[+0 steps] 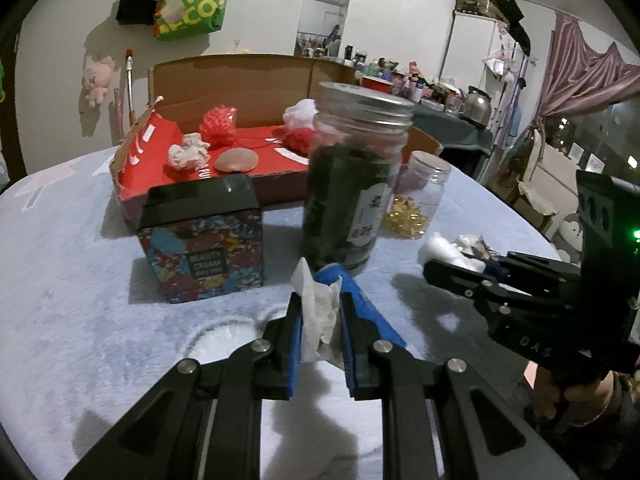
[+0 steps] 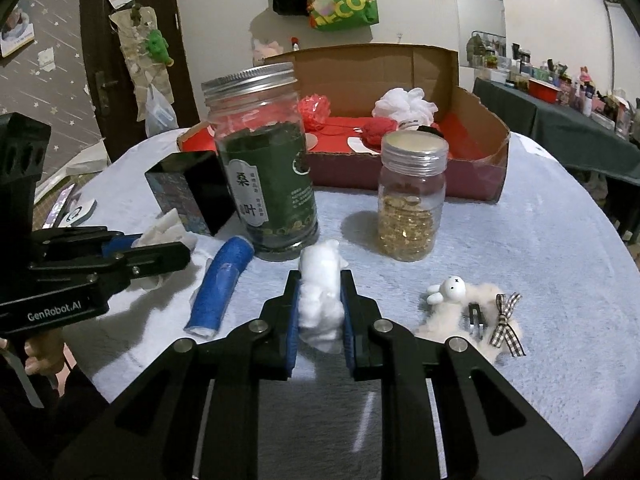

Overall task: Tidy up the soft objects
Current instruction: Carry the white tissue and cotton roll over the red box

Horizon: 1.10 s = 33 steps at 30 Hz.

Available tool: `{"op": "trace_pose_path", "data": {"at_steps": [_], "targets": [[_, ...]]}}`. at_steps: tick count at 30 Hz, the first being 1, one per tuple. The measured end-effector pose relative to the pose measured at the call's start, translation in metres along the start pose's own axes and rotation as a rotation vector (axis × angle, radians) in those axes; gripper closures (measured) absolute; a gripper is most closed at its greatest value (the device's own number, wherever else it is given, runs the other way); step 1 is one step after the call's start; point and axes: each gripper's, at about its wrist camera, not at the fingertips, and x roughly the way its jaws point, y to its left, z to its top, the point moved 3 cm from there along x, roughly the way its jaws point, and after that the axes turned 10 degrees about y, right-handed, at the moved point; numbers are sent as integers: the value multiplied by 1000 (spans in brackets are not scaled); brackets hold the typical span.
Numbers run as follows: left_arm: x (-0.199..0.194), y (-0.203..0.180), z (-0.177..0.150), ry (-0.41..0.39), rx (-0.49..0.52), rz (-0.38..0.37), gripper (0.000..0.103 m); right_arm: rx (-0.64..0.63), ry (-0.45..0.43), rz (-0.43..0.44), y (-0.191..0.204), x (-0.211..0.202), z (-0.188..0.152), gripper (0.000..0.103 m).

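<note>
In the left wrist view my left gripper (image 1: 320, 300) is shut on a crumpled white tissue (image 1: 318, 320), just above the pale blue table cover. A blue roll (image 1: 362, 304) lies right behind it. In the right wrist view my right gripper (image 2: 320, 280) is shut on a white cotton wad (image 2: 320, 308). The left gripper (image 2: 160, 246) shows there at the left with the tissue (image 2: 162, 230), and the blue roll (image 2: 224, 284) lies between the two grippers. A fluffy rabbit clip (image 2: 448, 300) with a checked bow (image 2: 508, 316) lies to the right.
An open cardboard box (image 1: 132, 168) with a red floor stands at the back, holding a red mesh ball (image 1: 218, 126), a white puff (image 2: 404, 106) and red yarn (image 2: 378, 130). In front stand a tall leaf jar (image 2: 268, 184), a small jar of gold bits (image 2: 410, 208) and a patterned black-lidded box (image 1: 200, 240).
</note>
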Motion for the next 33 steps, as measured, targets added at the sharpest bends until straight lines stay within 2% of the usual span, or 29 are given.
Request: {"op": "trace_pose_path", "data": {"at_steps": [7, 18, 33], "targets": [[0, -13, 4, -12, 28, -53, 85, -10, -7, 30, 6, -2, 2, 86], [1, -17, 6, -3, 32, -72, 85, -15, -3, 56, 9, -5, 4, 86], [-26, 44, -5, 3, -49, 33, 85, 68, 24, 24, -43, -18, 6, 86]]}}
